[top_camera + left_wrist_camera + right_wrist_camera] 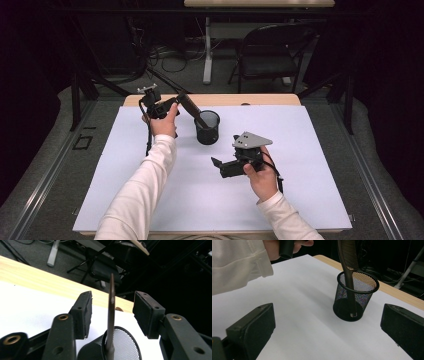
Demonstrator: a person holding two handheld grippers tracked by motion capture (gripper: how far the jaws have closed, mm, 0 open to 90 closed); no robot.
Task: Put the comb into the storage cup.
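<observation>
Left gripper point(112, 312): two black jaws with flat, matte rectangular pads, brass-ringed screw holes on the arms behind them. The jaws stand partly apart, and the pads press on nothing.
Between its jaws: the thin edge of a dark comb point(111, 315) rises in the gap, clear of both pads, so it is let go and stands by itself.
Comb: slim and dark brown, with a narrow handle below and a row of fine teeth above. It leans on the rim of the cup, handle end down inside; in the high view it slants up toward the left gripper point(181, 100).
Cup point(207, 127): black wire mesh, round, open-topped, with a solid rim band. It stands upright on the white sheet toward the table's far edge; through the mesh the comb's lower end point(351, 300) shows against the cup's floor.
Right gripper point(216, 163): black body under a grey three-cornered plate, held level above the sheet and well apart from the cup. Its pads point(253, 327) stand wide, nothing between them.
Table point(260, 99): pale wood, covered by a smooth white sheet point(150, 200).
Sleeves: white, soft cloth on both forearms.
Cut off: the comb's top leaves the right gripper view, and its foot leaves the left gripper view.
Hard to make out: the comb's teeth, edge-on between the left jaws.
Behind: a dark chair point(270, 55) on a grey floor, dim.
</observation>
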